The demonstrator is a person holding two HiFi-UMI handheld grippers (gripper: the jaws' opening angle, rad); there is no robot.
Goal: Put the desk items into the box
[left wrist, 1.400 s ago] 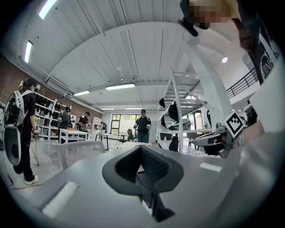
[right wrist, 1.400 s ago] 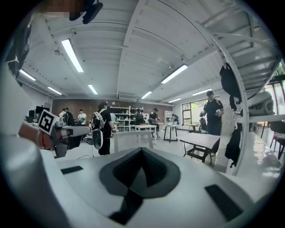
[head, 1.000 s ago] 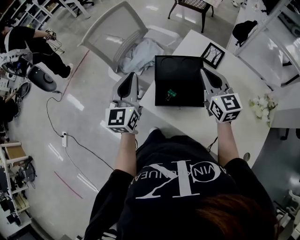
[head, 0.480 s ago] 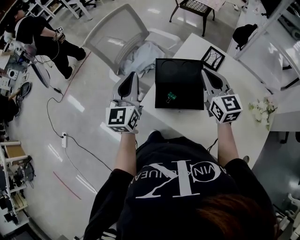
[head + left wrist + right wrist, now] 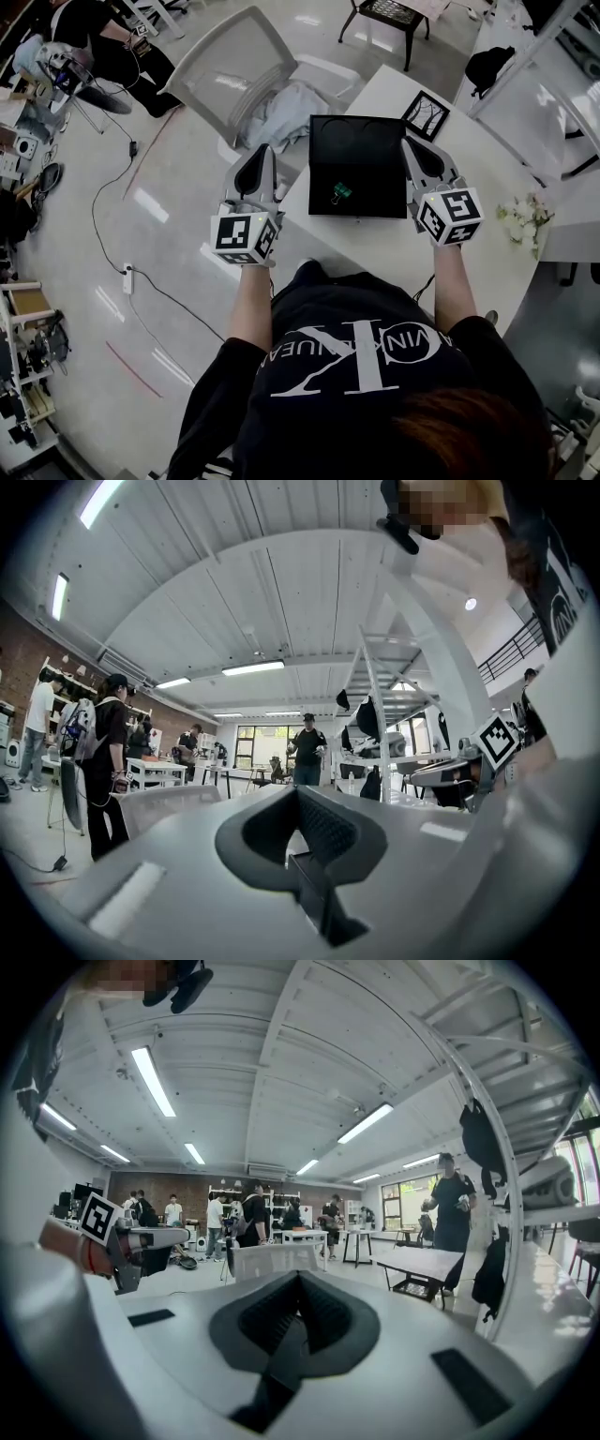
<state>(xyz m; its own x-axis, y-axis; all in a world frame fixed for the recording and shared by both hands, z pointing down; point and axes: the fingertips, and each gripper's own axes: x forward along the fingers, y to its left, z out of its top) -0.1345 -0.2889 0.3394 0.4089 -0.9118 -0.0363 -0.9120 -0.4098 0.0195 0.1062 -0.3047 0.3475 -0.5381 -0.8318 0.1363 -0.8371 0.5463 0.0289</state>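
A black open box [image 5: 357, 164] lies on the white table [image 5: 394, 253]. A small green binder clip [image 5: 340, 192] rests inside it near the front. My left gripper [image 5: 261, 150] hangs off the table's left edge, beside the box, with its jaws shut and nothing in them. To the right of the box, over the table, my right gripper [image 5: 413, 143] is likewise shut and holds nothing. Both gripper views look out level across the room. The left gripper [image 5: 298, 794] and the right gripper [image 5: 298, 1279] show jaws closed together. A framed picture [image 5: 425, 112] sits behind the box at the right.
White flowers [image 5: 525, 217] lie at the table's right edge. A white mesh chair [image 5: 234, 66] with a pale cloth [image 5: 281, 112] stands left of the table. A cable and power strip [image 5: 128, 278] run over the floor. People stand about the room.
Both grippers and the box keep nearly the same places. The person at the far upper left has moved further up and partly out of the head view.
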